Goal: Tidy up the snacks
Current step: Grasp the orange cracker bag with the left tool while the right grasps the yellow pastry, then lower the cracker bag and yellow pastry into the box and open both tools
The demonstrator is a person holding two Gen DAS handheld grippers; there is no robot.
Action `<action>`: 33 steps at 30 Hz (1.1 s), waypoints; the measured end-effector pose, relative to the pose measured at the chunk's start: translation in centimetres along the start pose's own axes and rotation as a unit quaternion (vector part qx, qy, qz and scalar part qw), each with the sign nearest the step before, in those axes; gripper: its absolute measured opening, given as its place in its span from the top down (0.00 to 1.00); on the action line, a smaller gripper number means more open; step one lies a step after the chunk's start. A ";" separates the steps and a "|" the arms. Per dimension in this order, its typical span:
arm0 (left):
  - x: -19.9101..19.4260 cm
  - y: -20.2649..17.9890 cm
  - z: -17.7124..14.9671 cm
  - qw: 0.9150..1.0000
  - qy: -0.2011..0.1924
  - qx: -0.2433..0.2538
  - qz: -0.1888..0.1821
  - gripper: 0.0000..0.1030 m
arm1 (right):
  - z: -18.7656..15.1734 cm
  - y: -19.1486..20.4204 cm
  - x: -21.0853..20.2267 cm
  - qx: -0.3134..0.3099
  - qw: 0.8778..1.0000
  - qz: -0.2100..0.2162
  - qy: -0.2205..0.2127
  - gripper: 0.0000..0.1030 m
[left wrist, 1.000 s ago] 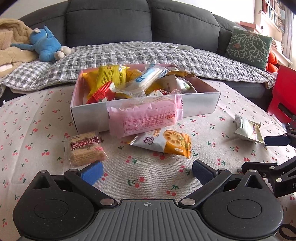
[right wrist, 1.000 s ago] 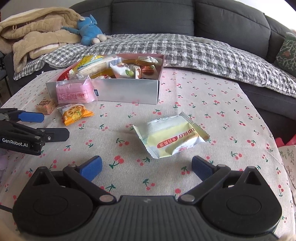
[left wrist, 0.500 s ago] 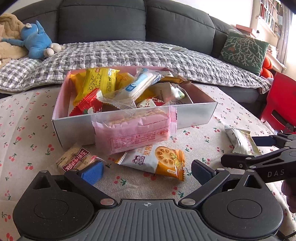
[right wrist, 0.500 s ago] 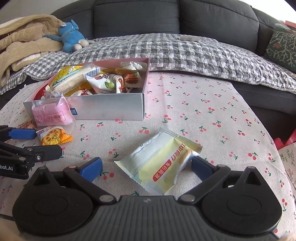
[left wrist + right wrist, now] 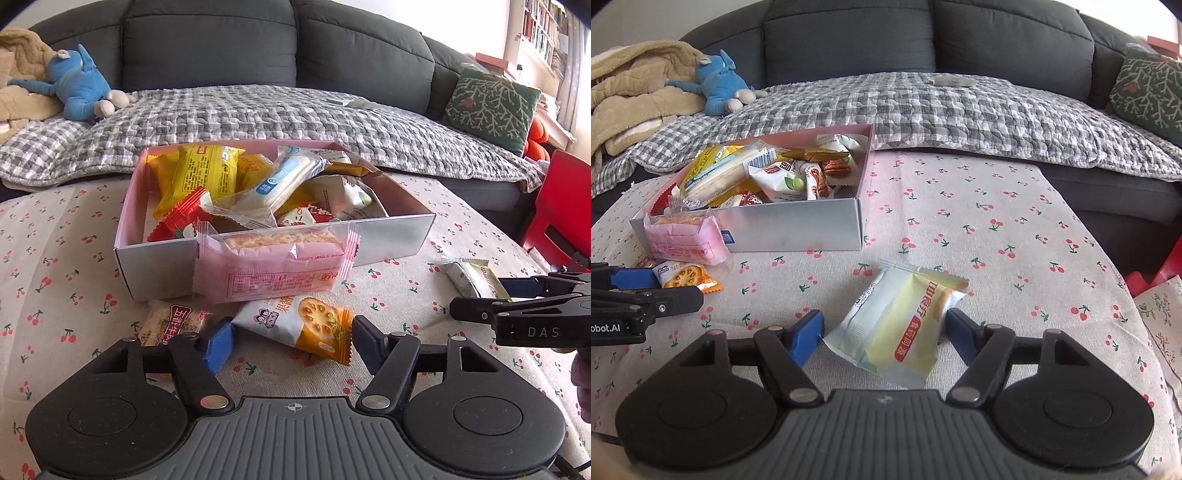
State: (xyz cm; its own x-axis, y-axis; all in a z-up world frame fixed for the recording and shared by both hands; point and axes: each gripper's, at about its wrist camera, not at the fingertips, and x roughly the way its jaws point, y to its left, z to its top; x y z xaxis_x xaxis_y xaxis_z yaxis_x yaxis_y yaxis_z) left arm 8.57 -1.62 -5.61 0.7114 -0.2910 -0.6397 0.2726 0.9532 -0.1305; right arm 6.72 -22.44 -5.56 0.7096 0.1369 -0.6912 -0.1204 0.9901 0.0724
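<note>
The left gripper [image 5: 291,341] is straddling the orange pack [image 5: 295,326] with open fingers; the right gripper [image 5: 884,332], marked "DAS", is bracketing the yellow pack [image 5: 899,328], fingers open, both lying on the counter [image 5: 997,229] near the box [image 5: 155,266].

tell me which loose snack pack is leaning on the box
The pink pack: it stands propped against the box's front wall, while the orange cracker pack and the others lie flat on the tablecloth.

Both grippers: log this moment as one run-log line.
left gripper: open, straddling orange cracker packet | right gripper: open, straddling pale yellow packet | box: part-filled
</note>
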 end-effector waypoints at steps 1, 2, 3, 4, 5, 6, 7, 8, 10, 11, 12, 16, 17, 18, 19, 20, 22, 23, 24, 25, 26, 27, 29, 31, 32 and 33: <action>-0.1 0.1 0.0 1.000 0.000 -0.003 0.002 0.40 | 0.0 0.0 -0.1 0.000 1.000 0.001 0.002 0.42; -0.2 0.2 0.0 1.000 0.001 -0.006 0.001 0.42 | 0.0 0.0 -0.1 0.000 1.000 0.003 0.004 0.42; -0.3 0.3 -0.1 1.000 0.002 -0.012 0.000 0.42 | 0.0 0.1 -0.2 0.000 1.000 0.005 0.004 0.42; -0.5 0.4 -0.1 1.000 0.002 -0.018 -0.001 0.44 | 0.0 0.2 -0.2 -0.002 1.000 0.006 0.004 0.43; -0.6 0.5 -0.2 1.000 0.002 -0.023 -0.002 0.46 | -0.1 0.2 -0.3 -0.004 1.000 0.007 0.005 0.44; -0.7 0.6 -0.2 1.000 0.003 -0.029 -0.004 0.46 | -0.1 0.3 -0.3 -0.007 1.000 0.007 0.004 0.44; -0.9 0.7 -0.3 0.999 0.003 -0.034 -0.006 0.49 | -0.1 0.4 -0.3 -0.009 1.000 0.009 0.005 0.44; -1.1 0.7 -0.3 0.999 0.003 -0.038 -0.006 0.56 | -0.1 0.4 -0.4 -0.010 1.000 0.012 0.006 0.44; -1.4 0.8 -0.3 0.999 0.003 -0.045 -0.007 0.63 | -0.1 0.5 -0.4 -0.011 1.000 0.015 0.007 0.44; -1.5 0.9 -0.3 0.999 0.004 -0.052 -0.011 0.67 | -0.1 0.6 -0.5 -0.013 1.000 0.017 0.008 0.44; -1.6 1.1 -0.3 0.998 0.005 -0.061 -0.016 0.69 | -0.1 0.6 -0.5 -0.015 1.000 0.017 0.008 0.44; -2.0 1.4 -0.4 0.995 0.011 -0.095 -0.030 0.82 | -0.1 0.6 -0.6 -0.017 1.000 0.021 0.010 0.44; -2.0 1.5 -0.4 0.994 0.011 -0.099 -0.035 0.85 | -0.1 0.6 -0.6 -0.017 1.000 0.022 0.009 0.44; -2.2 1.5 -0.4 0.994 0.011 -0.104 -0.036 0.86 | -0.1 0.6 -0.6 -0.017 1.000 0.023 0.009 0.44; -2.3 1.5 -0.4 0.993 0.011 -0.108 -0.039 0.92 | 0.0 0.5 -0.7 -0.017 1.000 0.024 0.008 0.44; -2.4 1.5 -0.4 0.993 0.012 -0.110 -0.039 0.98 | 0.0 0.5 -0.8 -0.016 1.000 0.024 0.007 0.44; -2.6 1.6 -0.4 0.992 0.011 -0.117 -0.041 0.99 | 0.0 0.4 -0.9 -0.014 1.000 0.025 0.005 0.44; -2.8 1.6 -0.4 0.992 0.010 -0.119 -0.042 1.00 | 0.0 0.4 -1.0 -0.013 1.000 0.025 0.004 0.44; -3.0 1.6 -0.4 0.992 0.009 -0.120 -0.042 1.00 | 0.1 0.4 -1.0 -0.012 1.000 0.025 0.003 0.44; -3.2 1.6 -0.4 0.992 0.007 -0.121 -0.043 1.00 | 0.1 0.4 -1.1 -0.011 1.000 0.026 0.002 0.44; -3.4 1.6 -0.4 0.992 0.005 -0.121 -0.043 1.00 | 0.1 0.4 -1.1 -0.011 1.000 0.026 0.002 0.44; -3.7 1.5 -0.4 0.992 0.003 -0.120 -0.044 1.00 | 0.1 0.4 -1.1 -0.010 1.000 0.027 0.001 0.44; -4.2 1.5 -0.2 0.992 0.000 -0.119 -0.045 1.00 | 0.2 0.4 -1.3 -0.010 1.000 0.030 -0.002 0.44; -4.8 1.4 -0.1 0.992 -0.006 -0.118 -0.048 1.00 | 0.4 0.4 -1.5 -0.007 0.999 0.032 -0.006 0.44; -5.1 1.4 0.1 0.992 -0.010 -0.117 -0.049 1.00 | 0.5 0.4 -1.6 -0.006 0.999 0.034 -0.008 0.44; -5.5 1.3 0.3 0.992 -0.014 -0.115 -0.050 1.00 | 0.6 0.4 -1.7 -0.004 0.999 0.036 -0.010 0.44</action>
State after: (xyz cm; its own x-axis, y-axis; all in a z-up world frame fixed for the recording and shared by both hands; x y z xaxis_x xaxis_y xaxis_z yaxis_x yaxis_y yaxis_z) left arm 5.21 1.19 -2.10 0.7065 -0.3843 -0.5942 0.1907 0.9120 -0.3631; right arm 5.88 -22.23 -3.95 0.7129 0.2079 -0.6697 -0.1771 0.9775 0.1149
